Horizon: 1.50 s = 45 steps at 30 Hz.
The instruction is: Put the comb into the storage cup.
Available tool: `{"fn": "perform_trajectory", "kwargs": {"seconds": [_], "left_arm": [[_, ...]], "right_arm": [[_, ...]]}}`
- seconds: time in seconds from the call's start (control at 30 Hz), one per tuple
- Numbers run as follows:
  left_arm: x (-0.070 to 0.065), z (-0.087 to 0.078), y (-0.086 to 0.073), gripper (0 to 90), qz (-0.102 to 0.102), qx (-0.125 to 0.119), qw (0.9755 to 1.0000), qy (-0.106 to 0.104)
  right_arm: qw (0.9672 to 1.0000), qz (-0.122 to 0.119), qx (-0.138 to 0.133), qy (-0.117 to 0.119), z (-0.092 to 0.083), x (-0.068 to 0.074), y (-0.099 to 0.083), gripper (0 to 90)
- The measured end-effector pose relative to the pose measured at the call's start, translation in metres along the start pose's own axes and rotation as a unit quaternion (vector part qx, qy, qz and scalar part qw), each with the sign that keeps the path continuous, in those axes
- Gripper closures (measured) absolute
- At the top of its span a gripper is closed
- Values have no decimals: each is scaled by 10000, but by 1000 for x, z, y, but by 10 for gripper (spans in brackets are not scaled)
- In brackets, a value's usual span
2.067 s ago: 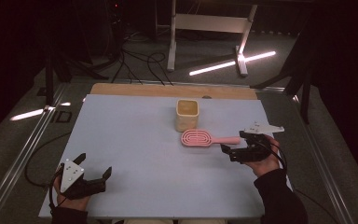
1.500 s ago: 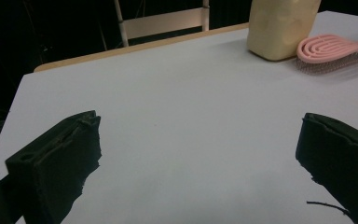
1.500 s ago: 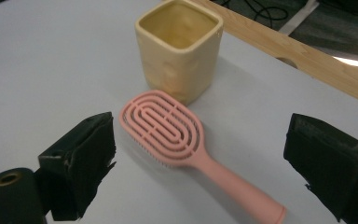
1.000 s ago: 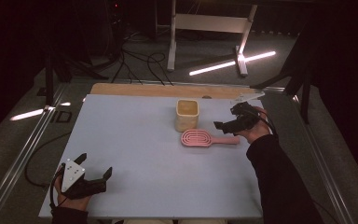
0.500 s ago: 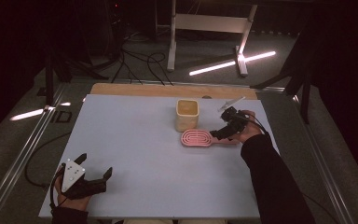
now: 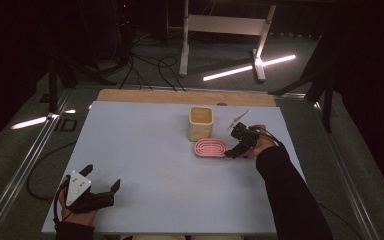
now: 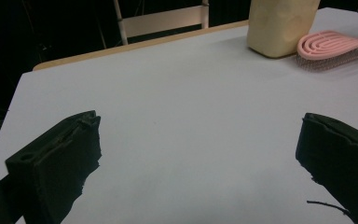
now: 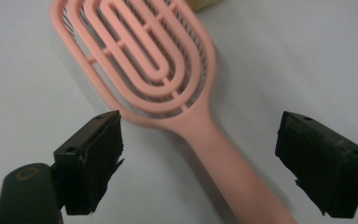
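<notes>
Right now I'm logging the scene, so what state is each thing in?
Right gripper: open, fingers either side of the brush handle, not closed on it.
Left gripper: open, nothing between its fingers.
Pink hairbrush: lying flat, bristles down.
Beige cup: upright beside the brush head.

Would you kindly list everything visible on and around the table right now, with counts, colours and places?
Pink plastic hairbrush: one, pink, bristles down, right of table centre, beside the cup.
Cream-yellow square cup: one, pale yellow, upright, just behind the brush.
White table top: one, white, with a wooden strip along its far edge.
White metal stand: one, white, on the floor beyond the table.
Black floor cables: several, black, far left floor.
Left gripper: one, black, open, near left corner.
Right gripper: one, black, open, straddling the brush handle.
</notes>
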<state>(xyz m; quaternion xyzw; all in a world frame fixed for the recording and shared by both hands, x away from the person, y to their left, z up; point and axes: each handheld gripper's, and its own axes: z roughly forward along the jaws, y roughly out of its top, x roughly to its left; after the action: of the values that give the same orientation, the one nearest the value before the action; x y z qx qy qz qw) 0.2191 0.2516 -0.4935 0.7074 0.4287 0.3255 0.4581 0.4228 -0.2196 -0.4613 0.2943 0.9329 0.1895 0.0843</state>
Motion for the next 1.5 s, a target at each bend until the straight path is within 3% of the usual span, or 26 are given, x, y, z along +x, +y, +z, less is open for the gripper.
{"fn": "perform_trajectory", "kwargs": {"seconds": [0.27, 0.5, 0.73, 0.83, 0.87, 0.9, 1.2, 1.37, 1.5], "left_arm": [[0, 0, 0, 4, 4, 10, 10000, 2], [0, 0, 0, 4, 4, 12, 10000, 3], [0, 0, 0, 4, -1, 9, 10000, 6], [0, 0, 0, 4, 1, 12, 10000, 3], [0, 0, -1, 4, 3, 13, 10000, 1], [0, 0, -1, 4, 3, 12, 10000, 0], [0, 0, 0, 4, 23, 15, 10000, 0], [0, 0, 0, 4, 28, 23, 10000, 10], [0, 0, -1, 4, 27, 26, 10000, 14]], "right_arm": [[9994, -254, 247, 48, 10, 2, -4, 205], [9975, -574, 422, -33, 17, 5, -6, 357], [9940, -926, 552, -176, 25, 9, -4, 497], [9910, -1122, 664, -288, 30, 11, -2, 564], [9910, -1122, 664, -288, 30, 11, -2, 564], [9891, -1258, 701, -325, 32, 11, -1, 574], [9876, -1415, 639, -215, 32, 10, -1, 599], [9832, -1650, 725, -293, 31, 16, -1, 642], [9821, -1716, 719, -280, 30, 18, -3, 658]]}}
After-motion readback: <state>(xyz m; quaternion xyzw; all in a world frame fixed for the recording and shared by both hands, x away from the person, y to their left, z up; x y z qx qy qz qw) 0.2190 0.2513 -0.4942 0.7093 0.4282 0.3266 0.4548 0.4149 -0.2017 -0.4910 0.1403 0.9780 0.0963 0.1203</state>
